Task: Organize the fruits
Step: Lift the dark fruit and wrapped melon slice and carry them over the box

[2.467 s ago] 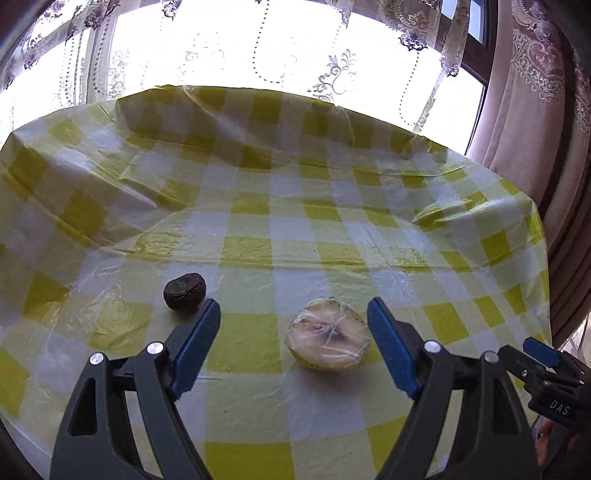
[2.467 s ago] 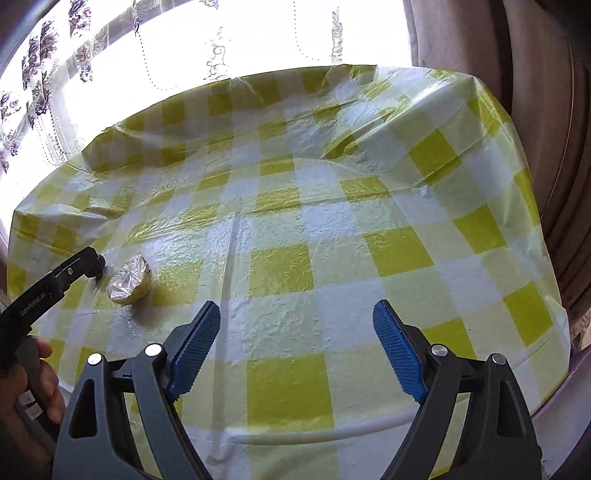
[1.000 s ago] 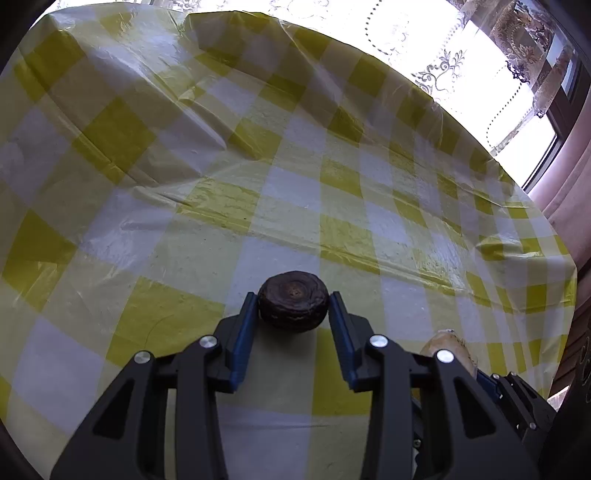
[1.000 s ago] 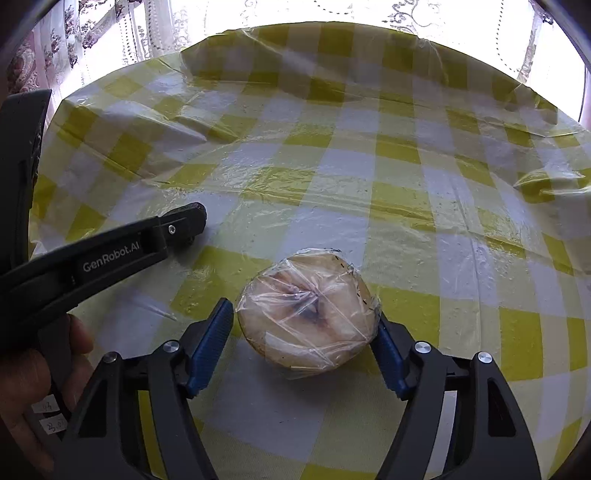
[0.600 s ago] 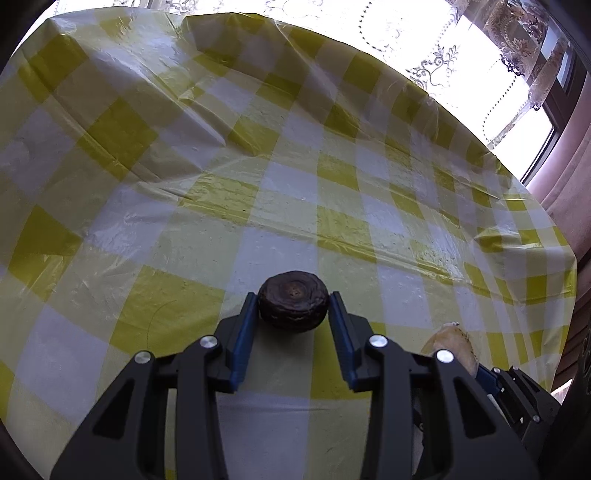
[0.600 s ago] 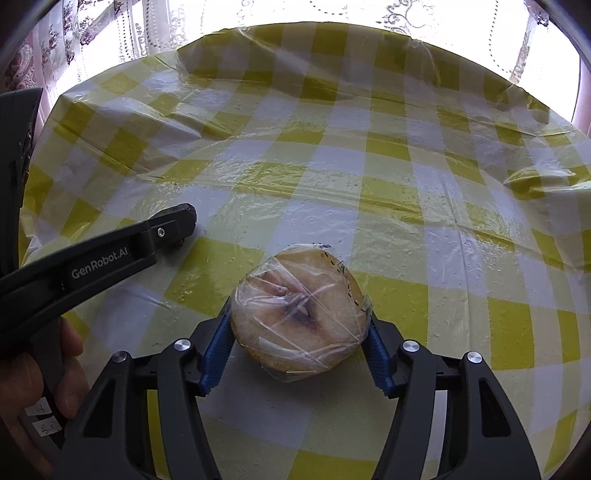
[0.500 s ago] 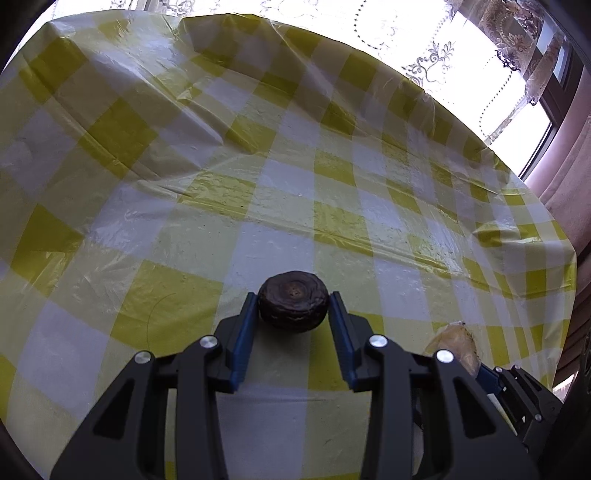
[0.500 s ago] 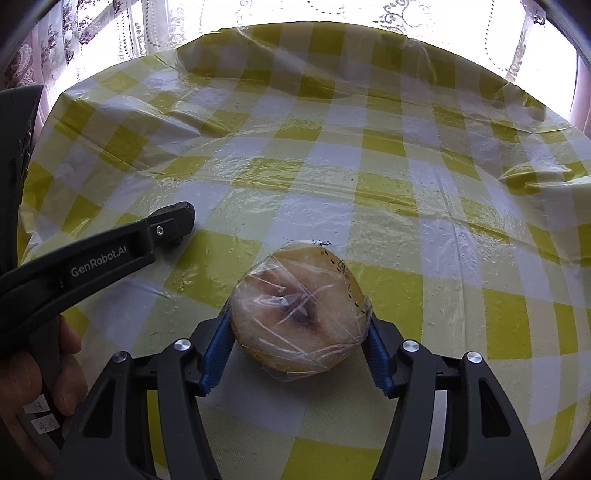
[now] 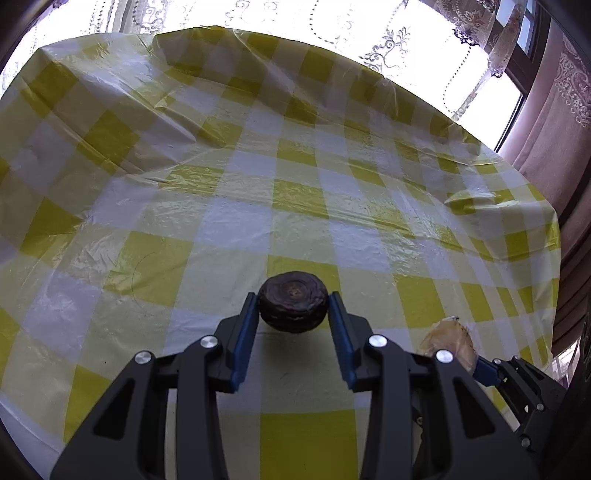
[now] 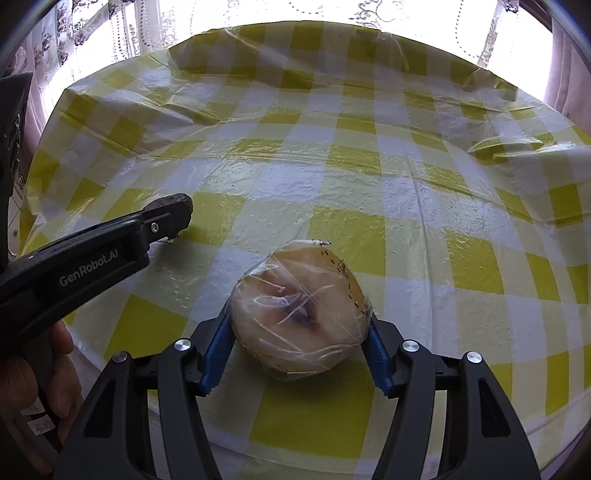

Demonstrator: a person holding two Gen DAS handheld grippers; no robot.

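Note:
A dark, wrinkled round fruit (image 9: 293, 299) sits between the blue pads of my left gripper (image 9: 292, 314), which is shut on it just over the cloth. A pale cut half fruit in cling film (image 10: 299, 310) is clamped between the pads of my right gripper (image 10: 298, 323), cut face up. In the right wrist view the left gripper (image 10: 173, 218) reaches in from the left, with the dark fruit (image 10: 181, 201) at its tip. The left wrist view shows the wrapped fruit (image 9: 448, 341) low on the right, partly behind a finger, with the right gripper's blue pad (image 9: 485, 369) beside it.
A round table wears a yellow-and-white check cloth (image 9: 229, 221) under creased clear plastic, with raised folds (image 10: 509, 146) at the far right. Lace-curtained windows (image 9: 332, 33) lie beyond the far edge, and a pink curtain (image 9: 554, 129) hangs at the right. A hand (image 10: 55, 387) grips the left gripper's handle.
The right gripper's pads have closed in onto the wrapped fruit. Both grippers have shifted across the table with their fruits; the far table edge and window now show more in the left wrist view.

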